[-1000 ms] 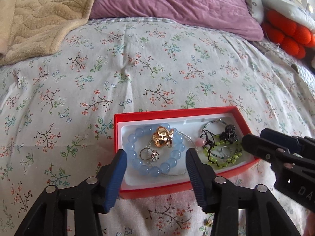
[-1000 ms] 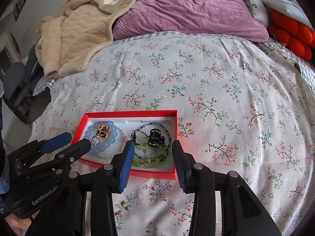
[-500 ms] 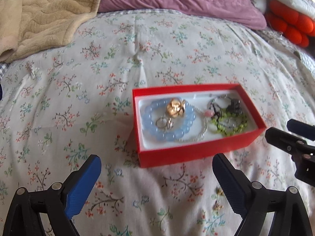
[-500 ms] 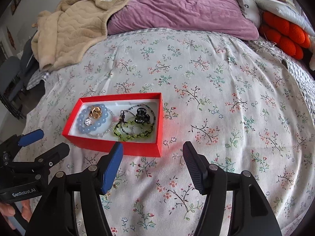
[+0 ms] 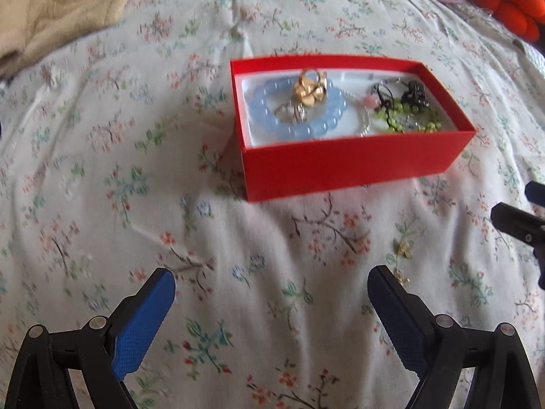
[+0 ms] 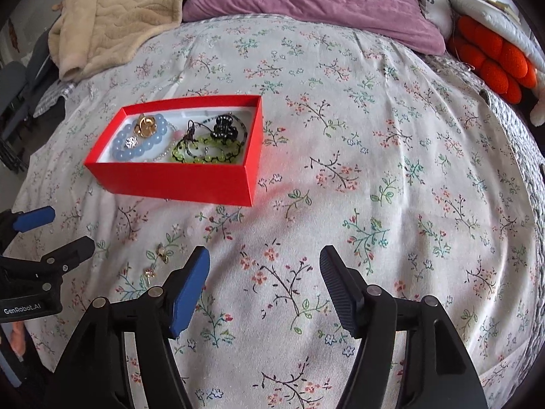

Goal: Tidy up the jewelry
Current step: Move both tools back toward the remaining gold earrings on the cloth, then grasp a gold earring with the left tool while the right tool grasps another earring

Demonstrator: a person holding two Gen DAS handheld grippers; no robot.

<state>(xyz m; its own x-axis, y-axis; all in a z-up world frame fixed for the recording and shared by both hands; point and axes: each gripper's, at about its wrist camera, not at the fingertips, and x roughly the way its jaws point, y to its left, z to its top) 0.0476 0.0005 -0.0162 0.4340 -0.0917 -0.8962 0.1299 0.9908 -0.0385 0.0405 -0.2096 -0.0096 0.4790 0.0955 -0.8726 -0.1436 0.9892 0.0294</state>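
One red box [image 6: 184, 180] is sitting on the bed [image 6: 374, 170], holding one blue bead bracelet [image 5: 296, 112], one gold flower ring [image 5: 310, 90], one green bracelet [image 6: 204, 153], one black claw clip [image 6: 223, 127]. Two small earrings [image 6: 160, 260] are lying at 6 o'clock of it. Left gripper [image 5: 272, 293] and right gripper [image 6: 264, 269] jaws are standing apart, empty, the right's having just been opening.

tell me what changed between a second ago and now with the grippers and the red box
Both grippers have drawn back from the red box toward the near side of the bed. The left gripper and the right gripper have just been opening their jaws, with nothing between them. The box stays on the floral bedspread, and the blue bead bracelet and green bead bracelet lie in it as before.
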